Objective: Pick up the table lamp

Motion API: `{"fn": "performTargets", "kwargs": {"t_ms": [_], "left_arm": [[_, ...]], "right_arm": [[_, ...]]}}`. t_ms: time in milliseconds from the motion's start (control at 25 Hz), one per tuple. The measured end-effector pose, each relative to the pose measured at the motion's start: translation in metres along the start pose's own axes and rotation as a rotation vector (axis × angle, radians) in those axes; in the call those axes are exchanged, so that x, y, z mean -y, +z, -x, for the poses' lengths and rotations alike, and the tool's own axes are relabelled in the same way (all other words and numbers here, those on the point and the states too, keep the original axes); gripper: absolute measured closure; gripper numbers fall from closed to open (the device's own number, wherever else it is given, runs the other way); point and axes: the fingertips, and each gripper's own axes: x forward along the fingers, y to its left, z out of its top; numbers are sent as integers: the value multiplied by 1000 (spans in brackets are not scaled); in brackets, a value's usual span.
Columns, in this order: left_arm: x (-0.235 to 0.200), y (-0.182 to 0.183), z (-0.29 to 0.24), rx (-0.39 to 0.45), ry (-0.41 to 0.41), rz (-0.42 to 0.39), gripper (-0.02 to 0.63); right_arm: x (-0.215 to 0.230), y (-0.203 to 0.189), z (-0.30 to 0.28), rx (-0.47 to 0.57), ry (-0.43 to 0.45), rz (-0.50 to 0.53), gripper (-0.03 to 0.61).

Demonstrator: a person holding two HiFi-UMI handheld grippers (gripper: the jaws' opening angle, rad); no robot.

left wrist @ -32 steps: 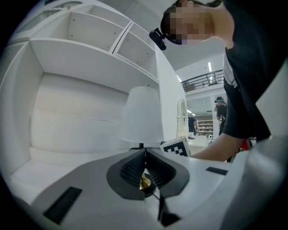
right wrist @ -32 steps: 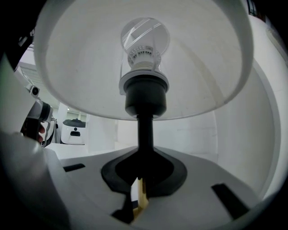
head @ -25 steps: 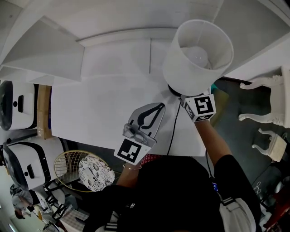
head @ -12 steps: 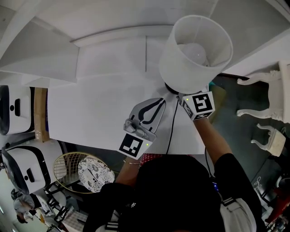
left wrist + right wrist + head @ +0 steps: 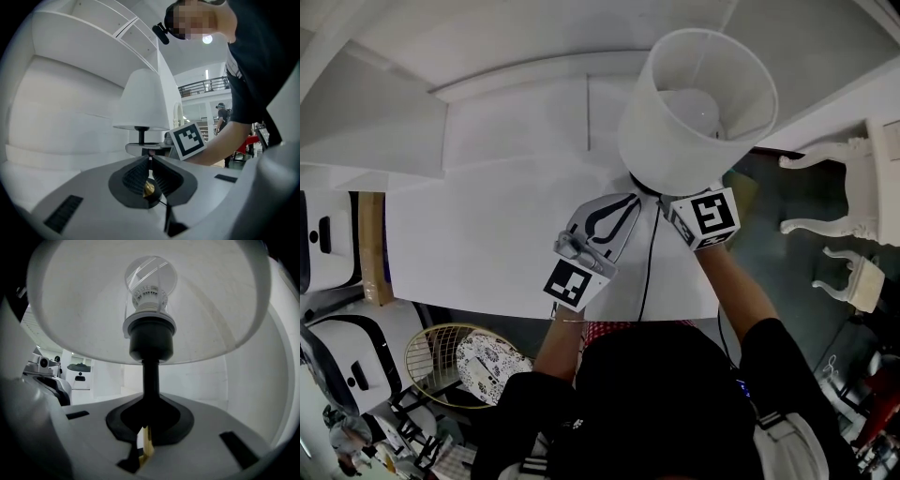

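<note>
White fabric-shade table lamp point(image 5: 698, 112) at far right part of white desk point(image 5: 487, 234); black cord point(image 5: 645, 272) trails toward person. Base hidden, cannot tell if lifted. Probably light but top-heavy. Shade soft, clear bulb point(image 5: 150, 280) fragile, so best hold is stiff black stem point(image 5: 150, 376). Right claw point(image 5: 150, 401) clamped on this stem under shade. Left claw point(image 5: 149, 161) pressed together, empty, near lamp.

The left gripper point(image 5: 632, 199) has slid away from the person and a little right across the white table point(image 5: 487, 244) — its closed tip now lies close by the foot of the table lamp point(image 5: 698, 112), the gap between them narrower.
</note>
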Motion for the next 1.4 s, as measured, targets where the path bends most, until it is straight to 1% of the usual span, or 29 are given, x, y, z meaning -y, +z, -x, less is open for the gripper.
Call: {"fn": "performTargets", "kwargs": {"t_ms": [160, 320, 360, 440, 480, 720, 920, 1080, 1400], "left_arm": [[-4, -8, -8, -9, -22, -20, 600], [-10, -16, -17, -5, -22, 25, 598], [-11, -18, -19, -7, -27, 31, 594], [-12, -21, -23, -8, -36, 38, 544], [-11, -22, -24, -8, -39, 41, 537], [-9, -28, -32, -19, -61, 33, 537], [-10, -40, -43, -47, -86, 19, 511], [-12, -52, -49, -77, -89, 34, 492], [-13, -65, -64, -106, -108, 36, 486]], "right_arm": [[0, 0, 1, -3, -3, 5, 554], [0, -1, 1, -13, 12, 18, 554], [-1, -1, 1, -15, 14, 19, 554], [-1, -1, 1, -18, 14, 20, 554], [-1, -1, 1, -20, 13, 20, 554], [0, -1, 1, -28, 7, 19, 554], [-1, -1, 1, -31, 9, 20, 554], [-1, 0, 1, -27, 18, 14, 554], [-1, -1, 1, -31, 14, 18, 554]]}}
